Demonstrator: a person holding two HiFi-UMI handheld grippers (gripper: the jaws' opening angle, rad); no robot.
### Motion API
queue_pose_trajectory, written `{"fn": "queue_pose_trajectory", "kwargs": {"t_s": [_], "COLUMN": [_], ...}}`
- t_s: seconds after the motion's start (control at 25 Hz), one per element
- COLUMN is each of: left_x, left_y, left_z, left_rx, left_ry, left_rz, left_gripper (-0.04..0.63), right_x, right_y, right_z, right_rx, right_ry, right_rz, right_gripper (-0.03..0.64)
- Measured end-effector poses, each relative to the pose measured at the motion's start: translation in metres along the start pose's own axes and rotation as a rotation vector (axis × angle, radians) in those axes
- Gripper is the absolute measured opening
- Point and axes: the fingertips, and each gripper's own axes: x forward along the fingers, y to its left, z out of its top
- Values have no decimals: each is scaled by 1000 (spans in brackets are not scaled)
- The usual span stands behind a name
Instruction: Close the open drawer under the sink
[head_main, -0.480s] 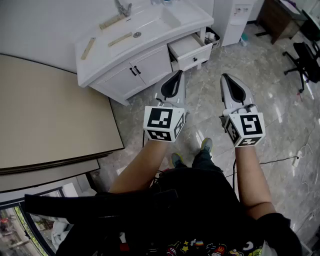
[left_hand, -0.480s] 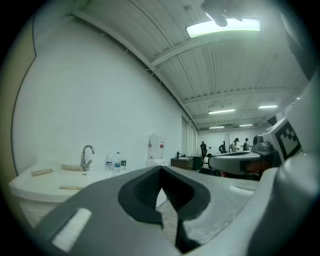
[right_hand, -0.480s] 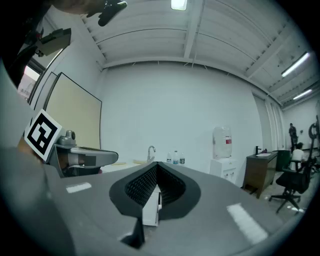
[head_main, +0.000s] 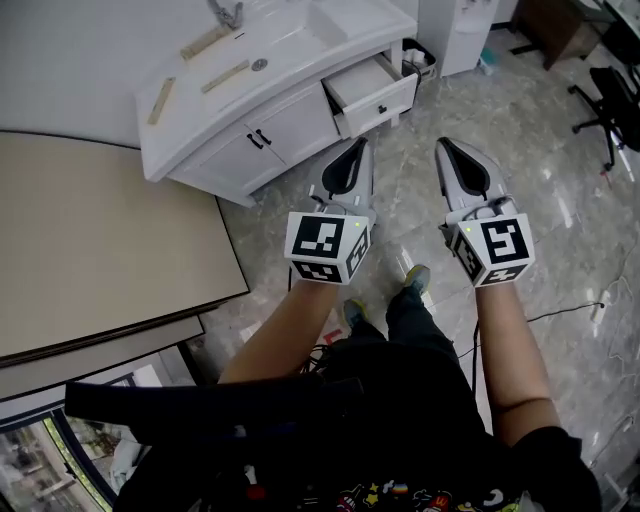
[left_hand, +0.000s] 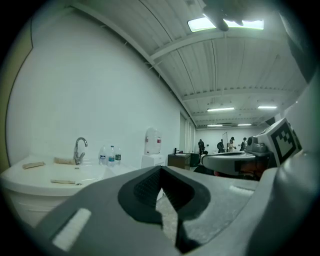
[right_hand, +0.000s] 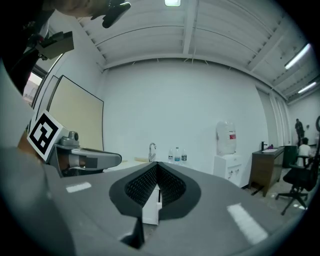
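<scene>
The white vanity (head_main: 240, 130) with its sink (head_main: 300, 40) stands at the top of the head view. Its right-hand drawer (head_main: 375, 92) is pulled out, and the inside looks empty. My left gripper (head_main: 358, 143) is shut and holds nothing; its tip hangs over the floor a little short of the drawer front. To its right, my right gripper (head_main: 442, 143) is also shut and empty, pointing the same way. In the left gripper view the closed jaws (left_hand: 161, 168) point past the faucet (left_hand: 80, 149). The right gripper (right_hand: 157, 164) faces the vanity's faucet (right_hand: 151, 150).
A large beige board (head_main: 100, 240) lies to the left. A water dispenser (head_main: 462, 30) and a small bin (head_main: 420, 58) stand right of the vanity. An office chair (head_main: 610, 100) is at the far right. A cable (head_main: 560, 315) runs over the marble floor. People stand far off (left_hand: 220, 145).
The vanity and drawer have slid slightly left and up in the head view. Both grippers stay shut and keep nearly the same pose.
</scene>
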Motion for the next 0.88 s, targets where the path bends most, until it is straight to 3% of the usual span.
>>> {"fn": "queue_pose_trajectory", "kwargs": {"t_s": [0.2,0.36,0.64,0.88], "left_x": [63,103,159,227], "left_y": [-7,12,78,146], "left_z": [-39,-66,-112,-193], "left_rx": [-14,-46,-62,-48], "left_ry": [50,85,88,64], "left_rz": [19,58,75,67], "left_gripper": [0,0,0,0], "right_x": [36,72,159,258], "right_y": [-42,-69,-97,-113], "right_z": [-49,-79,-155,-272], "right_rx": [16,24,24,51], "right_ry": [61,106,162,201], "right_rz": [98,106,77,58], "right_gripper": [23,23,25,45]}}
